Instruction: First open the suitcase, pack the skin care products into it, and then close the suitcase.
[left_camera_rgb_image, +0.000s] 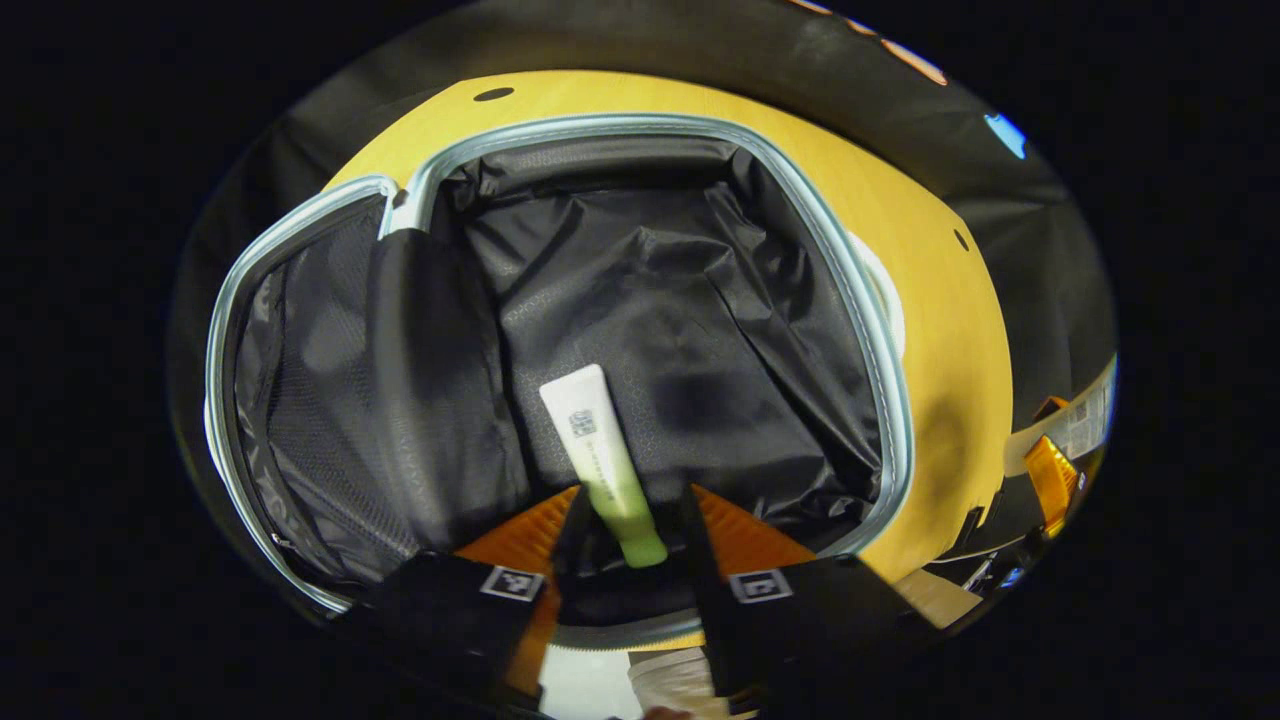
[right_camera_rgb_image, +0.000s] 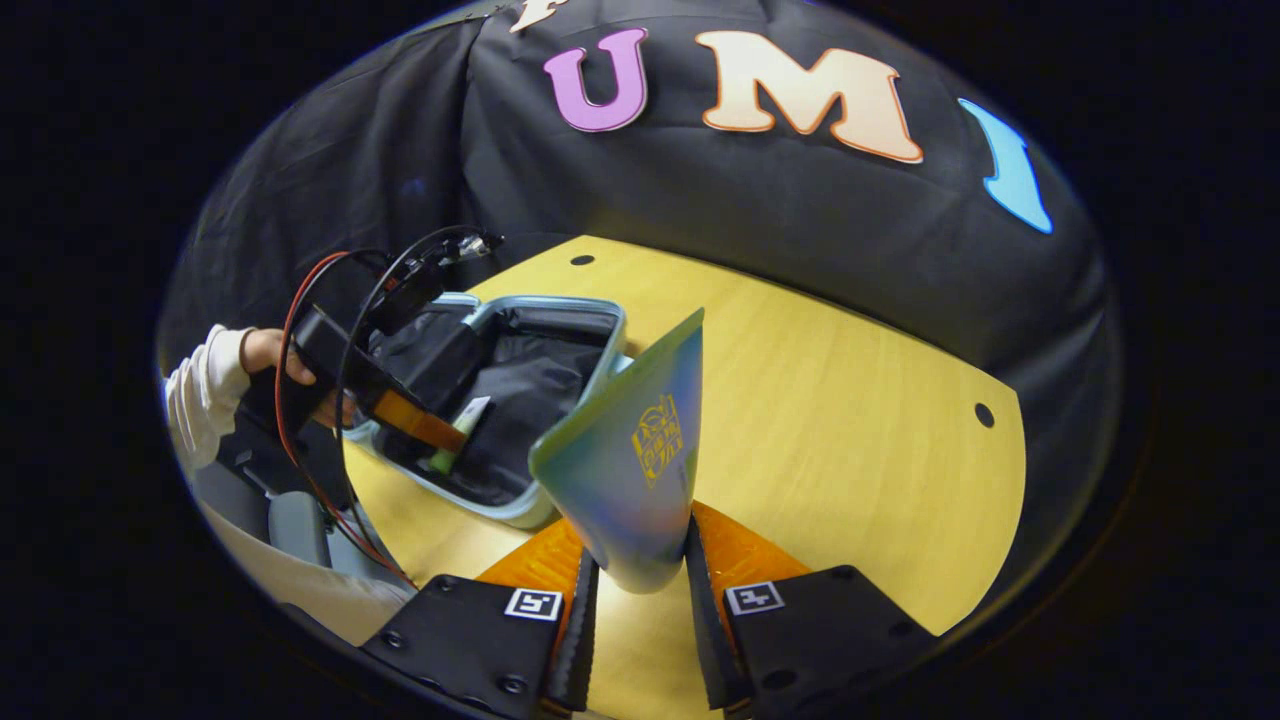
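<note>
The suitcase (left_camera_rgb_image: 880, 400) lies open on the yellow table, its black lining exposed. A white and green tube (left_camera_rgb_image: 590, 440) rests on the lining with its green cap toward me. My left gripper (left_camera_rgb_image: 636, 492) hangs over the cap end, open, with a gap on each side of the tube. In the right gripper view the same suitcase (right_camera_rgb_image: 610, 335) sits at centre left, and a hand holds the left gripper (right_camera_rgb_image: 440, 432) over it at the tube (right_camera_rgb_image: 465, 420). My right gripper (right_camera_rgb_image: 640, 545) is shut on a teal tube (right_camera_rgb_image: 630, 450) with a yellow emblem, held upright above the table.
The suitcase's other half, with a mesh pocket (left_camera_rgb_image: 300, 400), lies to the left. The yellow tabletop (right_camera_rgb_image: 850, 430) stretches right of the suitcase and has small dark holes. A white sleeve (right_camera_rgb_image: 200, 390) shows at the left. Black cloth walls stand behind the table.
</note>
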